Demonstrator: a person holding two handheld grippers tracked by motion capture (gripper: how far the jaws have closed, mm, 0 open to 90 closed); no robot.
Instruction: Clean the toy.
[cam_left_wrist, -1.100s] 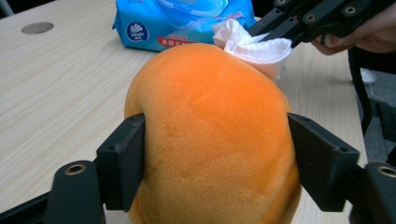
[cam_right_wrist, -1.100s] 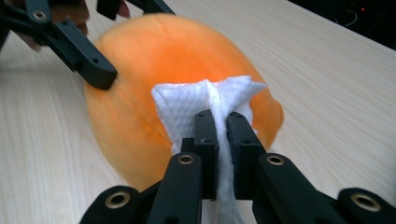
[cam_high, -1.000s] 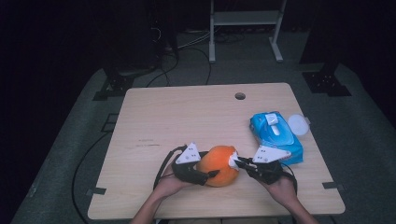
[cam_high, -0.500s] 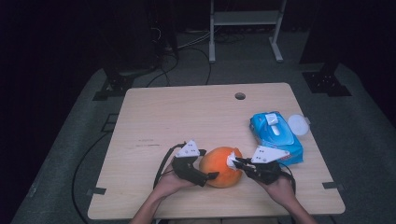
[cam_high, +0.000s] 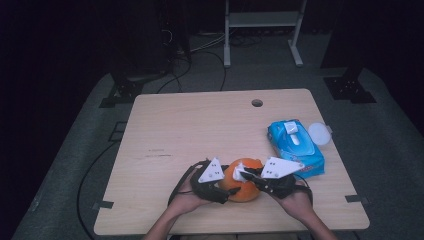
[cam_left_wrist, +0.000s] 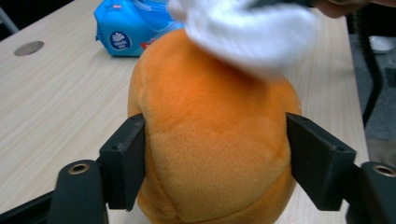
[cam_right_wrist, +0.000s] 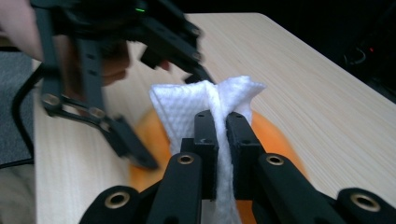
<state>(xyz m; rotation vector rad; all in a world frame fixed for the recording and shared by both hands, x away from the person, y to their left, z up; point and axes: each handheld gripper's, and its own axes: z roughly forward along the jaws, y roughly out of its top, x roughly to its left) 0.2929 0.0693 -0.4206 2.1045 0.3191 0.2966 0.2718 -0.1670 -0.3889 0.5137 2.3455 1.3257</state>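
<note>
A round orange plush toy (cam_high: 245, 189) rests on the wooden table (cam_high: 200, 125) near its front edge. My left gripper (cam_high: 226, 191) is shut on it, and in the left gripper view the two black jaws press the plush toy's (cam_left_wrist: 215, 116) sides, with the left gripper (cam_left_wrist: 217, 158) low on it. My right gripper (cam_high: 245, 176) is shut on a folded white wipe (cam_right_wrist: 182, 109), which is pinched between the right gripper's (cam_right_wrist: 222, 126) jaws. The wipe (cam_left_wrist: 243, 28) lies against the top of the plush toy (cam_right_wrist: 275, 140), blurred.
A blue pack of wipes (cam_high: 295, 147) lies to the right of the plush toy, also seen as the blue pack (cam_left_wrist: 126, 25) behind it. A small white round lid (cam_high: 319, 133) sits at the table's right edge. A cable hole (cam_high: 257, 103) is near the far edge.
Both grippers have drifted slightly toward the front edge and toward each other. The right gripper's wipe has shifted a little across the top of the plush toy.
</note>
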